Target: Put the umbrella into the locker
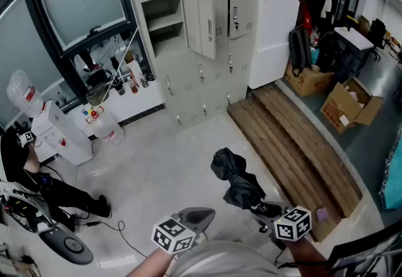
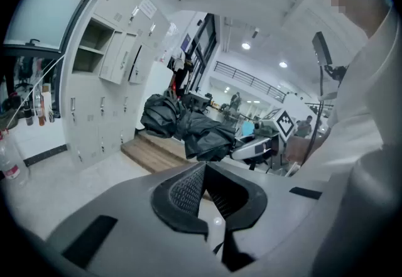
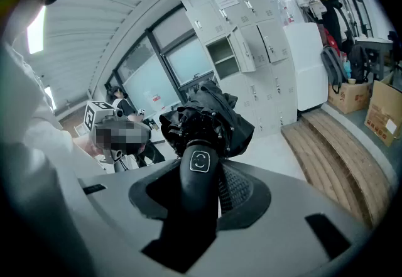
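**Head view: umbrella held over the floor, well short of the lockers**

Head view shows the black folded umbrella (image 1: 234, 176) in the air above the pale floor (image 1: 169, 162), just left of the wooden platform (image 1: 295, 144). Its handle end runs back into the right gripper (image 1: 269, 210) at the bottom edge of the frame. The left gripper (image 1: 196, 214) sits beside it, apart from the umbrella.

Grey lockers (image 1: 188, 90) stand at the far side of the floor, well apart from the umbrella. One door (image 1: 200, 24) in the upper rows hangs open, with an open compartment (image 1: 161, 18) just to its left.

Right gripper view: the fingers (image 3: 237, 189) of the right gripper (image 3: 210, 188) are clamped on the umbrella's handle (image 3: 200, 175), which fills the gap between them. The bunched canopy of the umbrella (image 3: 210, 122) sticks out past the fingertips.

Left gripper view: the fingers (image 2: 185, 191) of the left gripper (image 2: 205, 172) meet at their tips with nothing between them. Beyond them the umbrella (image 2: 188, 128) hangs from the right gripper (image 2: 257, 147), tilted, with the lockers (image 2: 107, 93) at the left.
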Tool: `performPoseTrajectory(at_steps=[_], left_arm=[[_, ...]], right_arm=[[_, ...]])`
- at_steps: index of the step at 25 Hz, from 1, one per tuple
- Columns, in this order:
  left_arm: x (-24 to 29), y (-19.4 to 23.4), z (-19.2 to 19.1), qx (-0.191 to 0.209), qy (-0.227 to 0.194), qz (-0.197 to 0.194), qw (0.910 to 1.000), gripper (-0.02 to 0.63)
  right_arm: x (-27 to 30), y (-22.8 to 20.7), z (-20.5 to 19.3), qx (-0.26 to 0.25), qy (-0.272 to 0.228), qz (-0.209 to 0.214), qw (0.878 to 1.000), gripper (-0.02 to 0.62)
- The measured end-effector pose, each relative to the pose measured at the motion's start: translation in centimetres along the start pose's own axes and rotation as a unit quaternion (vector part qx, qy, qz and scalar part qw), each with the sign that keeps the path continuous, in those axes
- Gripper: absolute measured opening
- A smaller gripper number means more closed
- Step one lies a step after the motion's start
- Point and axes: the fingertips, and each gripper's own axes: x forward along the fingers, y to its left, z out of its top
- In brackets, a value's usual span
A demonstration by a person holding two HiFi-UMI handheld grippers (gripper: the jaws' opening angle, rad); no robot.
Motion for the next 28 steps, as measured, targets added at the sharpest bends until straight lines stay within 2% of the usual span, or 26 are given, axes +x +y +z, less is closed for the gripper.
performPoseTrajectory(at_steps=[4, 10, 17, 23, 28], left_arm=[[-1.0, 1.8, 0.9, 0.013, -0.005, -0.003, 0.9999, 0.009], [-3.1, 3.9, 1.5, 0.010, -0.024, -0.006, 0.9996, 0.009], [-6.8, 6.7, 0.7, 0.018, -0.029, 0.009, 0.9994, 0.010], [-9.7, 10.5, 0.8, 0.013, -0.041, 0.023, 0.9988, 0.010], [-10.2, 13.4, 1.8, 0.004, -0.054, 0.037, 0.9979, 0.010]], right_arm=[[1.6, 0.4, 1.8, -0.005, -0.006, -0.015, 1.000, 0.147], [4.3, 1.8, 3.9, -0.010, -0.006, -0.022, 1.000, 0.147], [7.9, 3.1, 6.5, -0.022, -0.006, -0.035, 0.999, 0.147], [12.1, 3.4, 10.9, -0.030, -0.019, -0.039, 0.999, 0.147], [15.5, 2.4, 14.3, -0.040, -0.016, -0.030, 0.999, 0.147]])
